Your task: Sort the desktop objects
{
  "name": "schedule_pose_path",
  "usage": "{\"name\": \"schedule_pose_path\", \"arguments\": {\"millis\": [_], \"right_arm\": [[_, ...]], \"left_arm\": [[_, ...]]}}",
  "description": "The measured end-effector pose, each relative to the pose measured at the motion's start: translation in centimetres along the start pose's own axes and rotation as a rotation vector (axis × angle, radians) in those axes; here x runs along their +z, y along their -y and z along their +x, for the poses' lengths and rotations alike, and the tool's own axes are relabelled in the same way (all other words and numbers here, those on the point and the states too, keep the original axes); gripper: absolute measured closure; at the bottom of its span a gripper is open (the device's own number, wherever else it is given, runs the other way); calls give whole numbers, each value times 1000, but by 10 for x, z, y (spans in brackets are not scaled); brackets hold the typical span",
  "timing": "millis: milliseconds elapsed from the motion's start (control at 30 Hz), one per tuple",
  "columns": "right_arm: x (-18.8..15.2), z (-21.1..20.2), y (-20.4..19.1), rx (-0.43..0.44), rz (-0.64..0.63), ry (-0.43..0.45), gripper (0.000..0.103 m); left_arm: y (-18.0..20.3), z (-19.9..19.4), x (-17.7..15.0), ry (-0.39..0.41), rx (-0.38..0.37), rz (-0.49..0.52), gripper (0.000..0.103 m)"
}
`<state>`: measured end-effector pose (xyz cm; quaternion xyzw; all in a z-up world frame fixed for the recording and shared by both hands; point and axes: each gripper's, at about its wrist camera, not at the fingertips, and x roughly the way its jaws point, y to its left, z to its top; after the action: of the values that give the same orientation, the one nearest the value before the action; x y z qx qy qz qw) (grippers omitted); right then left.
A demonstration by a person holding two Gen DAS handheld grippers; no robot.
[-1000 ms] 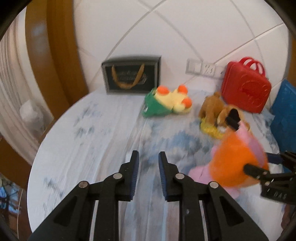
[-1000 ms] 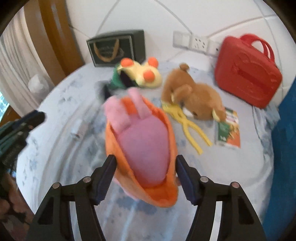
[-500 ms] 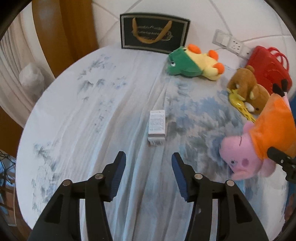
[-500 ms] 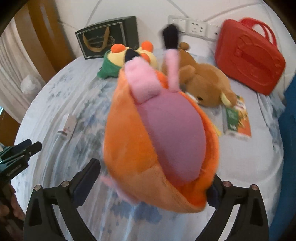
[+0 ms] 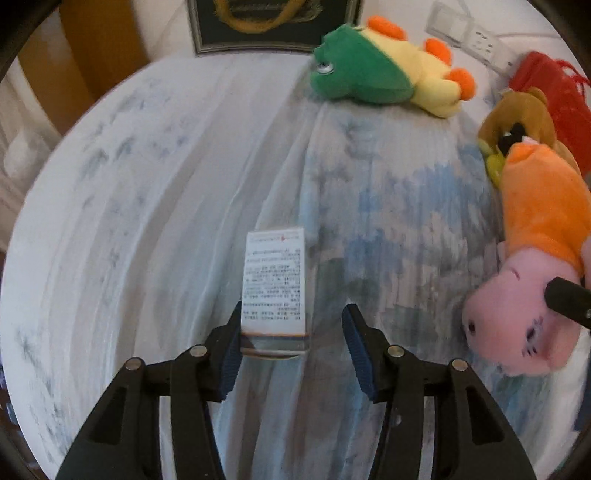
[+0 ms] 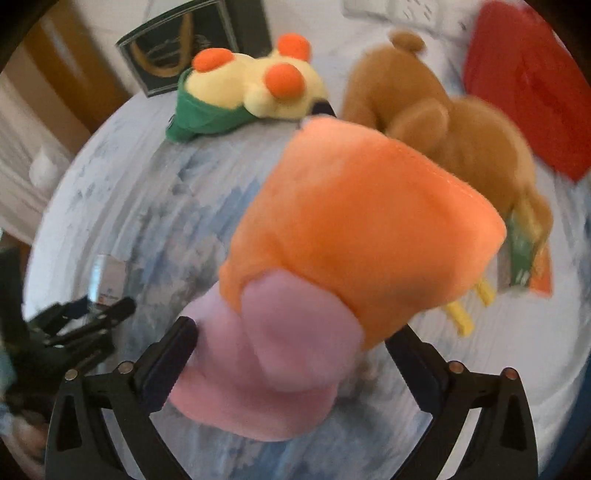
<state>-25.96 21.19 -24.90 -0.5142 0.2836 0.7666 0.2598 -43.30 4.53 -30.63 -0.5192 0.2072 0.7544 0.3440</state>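
On the table (image 5: 155,192), under a white cloth with blue print:

Left gripper (image 5: 291,347): partly spread, jaws lately narrowing after a wider spread. A small white box (image 5: 274,284) of printed text lies between them; its near end is at the left pad, clear of the right pad. No pinch yet.

Right gripper (image 6: 291,354): jaws at full spread, lately widening. Pink pig plush in an orange dress (image 6: 332,258) sits between them, head toward the camera; the left pad is at the pink head, whether pressing cannot be told.

Green-and-yellow plush (image 5: 384,77): lying at the far side.

Brown plush (image 6: 443,129): beyond the pig, beside a red case (image 6: 528,81).

Dark framed box (image 5: 273,22): standing at the far edge.
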Motion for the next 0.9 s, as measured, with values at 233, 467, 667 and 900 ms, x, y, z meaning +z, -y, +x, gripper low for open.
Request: {"name": "schedule_pose_path", "arguments": {"millis": [233, 467, 667, 900], "right_arm": [[1, 27, 17, 105, 152, -57, 0], [0, 16, -13, 52, 44, 11, 30], [-14, -35, -12, 36, 10, 104, 32], [-54, -130, -12, -25, -31, 292, 32]], "left_arm": [[21, -12, -3, 29, -43, 50, 74], [43, -41, 3, 107, -29, 96, 74], [53, -84, 1, 193, -29, 120, 74], [79, -171, -19, 361, -36, 171, 74]]}}
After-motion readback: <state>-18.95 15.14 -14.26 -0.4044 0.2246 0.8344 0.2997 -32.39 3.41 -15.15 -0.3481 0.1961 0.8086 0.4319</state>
